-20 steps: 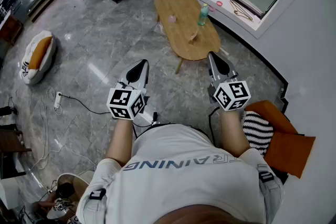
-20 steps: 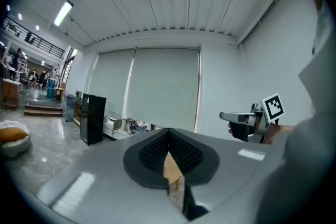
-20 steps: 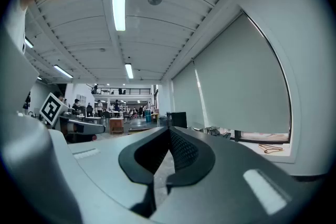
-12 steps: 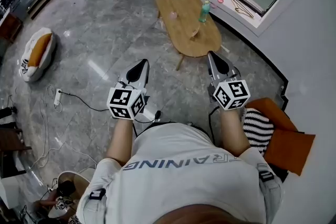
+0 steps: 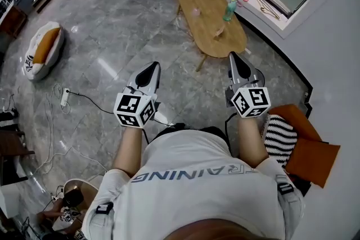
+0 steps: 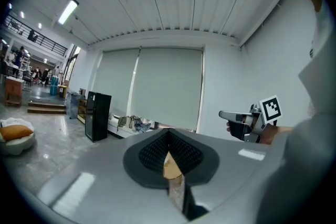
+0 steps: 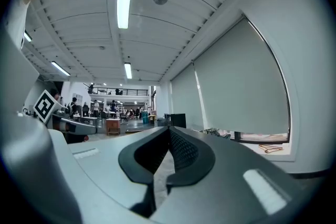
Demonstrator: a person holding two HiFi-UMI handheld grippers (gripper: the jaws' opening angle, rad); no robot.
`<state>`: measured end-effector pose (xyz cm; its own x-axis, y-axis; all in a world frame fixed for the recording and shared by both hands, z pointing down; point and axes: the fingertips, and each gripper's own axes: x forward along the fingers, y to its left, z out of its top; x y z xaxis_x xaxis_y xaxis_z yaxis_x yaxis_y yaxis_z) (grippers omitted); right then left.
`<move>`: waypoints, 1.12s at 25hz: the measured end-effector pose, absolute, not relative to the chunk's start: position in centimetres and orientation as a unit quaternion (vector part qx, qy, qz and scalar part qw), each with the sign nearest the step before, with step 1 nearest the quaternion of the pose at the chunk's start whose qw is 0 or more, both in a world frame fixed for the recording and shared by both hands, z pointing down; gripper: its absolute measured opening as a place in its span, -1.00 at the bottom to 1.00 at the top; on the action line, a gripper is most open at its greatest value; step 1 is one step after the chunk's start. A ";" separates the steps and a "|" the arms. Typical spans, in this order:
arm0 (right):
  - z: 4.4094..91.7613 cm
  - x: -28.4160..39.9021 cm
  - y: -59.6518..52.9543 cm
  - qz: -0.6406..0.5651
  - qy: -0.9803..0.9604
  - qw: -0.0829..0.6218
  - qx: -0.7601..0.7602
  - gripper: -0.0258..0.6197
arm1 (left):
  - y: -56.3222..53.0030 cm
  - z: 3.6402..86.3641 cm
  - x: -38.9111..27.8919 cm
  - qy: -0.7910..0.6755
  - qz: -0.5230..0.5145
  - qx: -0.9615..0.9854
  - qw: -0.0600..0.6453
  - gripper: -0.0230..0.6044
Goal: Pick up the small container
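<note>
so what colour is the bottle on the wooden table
The bottle is green; the head view shows it best.

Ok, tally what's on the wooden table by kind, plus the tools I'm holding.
green bottle: 1
pink small container: 1
pale item, too small to identify: 1
tools: 2 (left tool, right tool, both shut, empty)
Total: 5

Bare floor (image 5: 188, 93) ahead of the left claw (image 5: 151, 69) and right claw (image 5: 233, 58), open up to the near end of the table (image 5: 214, 43). On the tabletop, a green bottle (image 5: 229, 8) at the right edge, a small pink container (image 5: 195, 11) left of it, well apart. Low on the left, a cable (image 5: 95, 105) and power strip (image 5: 66, 97). Close on the right, a striped cushion (image 5: 280, 137).
</note>
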<state>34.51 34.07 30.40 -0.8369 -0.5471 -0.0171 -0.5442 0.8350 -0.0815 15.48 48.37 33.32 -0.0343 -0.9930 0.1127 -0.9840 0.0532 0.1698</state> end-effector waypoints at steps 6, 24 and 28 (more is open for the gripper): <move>32.0 31.4 35.3 -0.035 0.963 -0.005 -0.267 -0.87 | 49.0 34.9 12.9 -0.719 -0.029 0.685 0.118 -0.93; 35.2 20.8 15.6 -0.080 0.967 -0.013 -0.240 -0.87 | 32.5 37.1 3.3 -0.744 -0.006 0.653 0.142 -0.93; 35.4 18.9 9.0 -0.079 0.970 -0.019 -0.230 -0.87 | 26.5 36.6 1.3 -0.755 -0.007 0.641 0.137 -0.93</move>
<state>18.86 8.98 35.37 -0.8934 -0.4434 0.0727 -0.4493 0.8816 -0.1448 1.31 26.48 36.57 -0.1408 -0.9701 0.1975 -0.9661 0.1782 0.1866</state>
